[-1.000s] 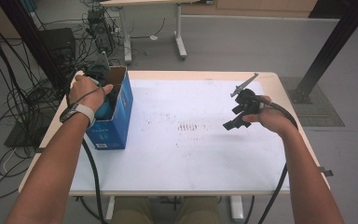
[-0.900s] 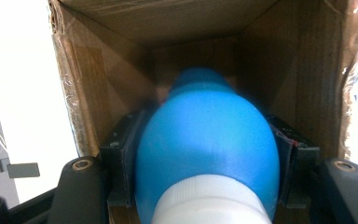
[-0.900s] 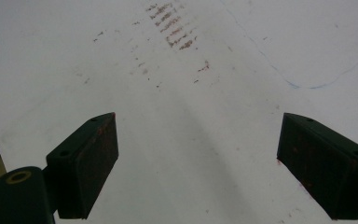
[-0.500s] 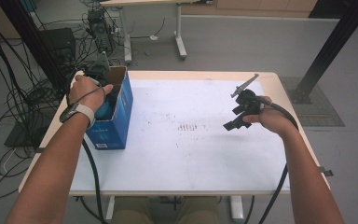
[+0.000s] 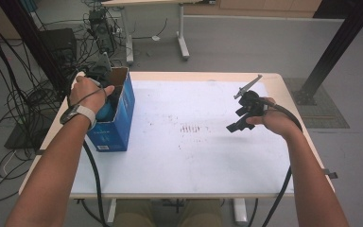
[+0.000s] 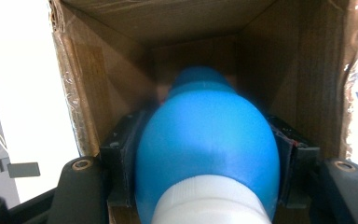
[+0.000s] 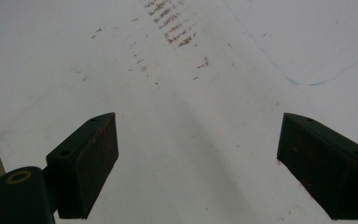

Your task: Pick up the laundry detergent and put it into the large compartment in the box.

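Note:
A blue bottle [image 6: 205, 135] with a white cap [image 6: 209, 205] sits between the jaws of my left gripper [image 6: 205, 154], which is shut on its sides. Bottle and jaws reach down into an open cardboard box [image 6: 98, 70]. In the high view this box [image 5: 118, 123] is blue outside and stands upright at the table's left edge, with my left hand and gripper [image 5: 101, 90] over its opening. My right gripper [image 5: 236, 124] hovers above the right half of the white table [image 5: 179, 161]. Its jaws stand open [image 7: 196, 168] with nothing between them.
Reddish-brown scuff marks [image 5: 192, 128] stain the table's middle, and they lie ahead of the right jaws [image 7: 172, 23]. A thin blue pen line [image 7: 307, 81] curves on the tabletop. Cables and black equipment [image 5: 38, 61] crowd the floor at the left. A black post [image 5: 335, 47] stands beyond the back right corner.

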Demonstrator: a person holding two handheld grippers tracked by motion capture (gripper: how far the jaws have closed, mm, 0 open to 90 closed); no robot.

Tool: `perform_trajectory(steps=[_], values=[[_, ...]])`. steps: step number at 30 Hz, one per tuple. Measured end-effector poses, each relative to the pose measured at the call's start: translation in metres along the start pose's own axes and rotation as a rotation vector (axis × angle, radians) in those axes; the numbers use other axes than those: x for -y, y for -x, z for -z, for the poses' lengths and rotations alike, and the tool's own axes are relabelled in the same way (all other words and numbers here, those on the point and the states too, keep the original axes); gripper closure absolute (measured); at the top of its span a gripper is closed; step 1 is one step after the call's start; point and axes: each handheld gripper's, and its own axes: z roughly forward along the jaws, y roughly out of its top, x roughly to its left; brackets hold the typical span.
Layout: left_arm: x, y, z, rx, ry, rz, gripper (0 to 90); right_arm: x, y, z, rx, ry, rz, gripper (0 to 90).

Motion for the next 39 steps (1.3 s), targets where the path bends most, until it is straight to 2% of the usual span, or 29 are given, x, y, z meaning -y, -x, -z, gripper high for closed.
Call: perform_trajectory(steps=[34, 39], values=[[-0.0012, -0.0007, -0.0001, 0.012, -0.003, -0.022, 36.2, -0.0019, -0.0013, -0.0006, -0.001, 0.0, 0.003, 12.5], [-0.0021, -0.0012, -0.0003, 0.012, -0.011, -0.017, 31.4, -0.0012, -0.0016, 0.0003, 0.001, -0.002, 0.001, 12.5]])
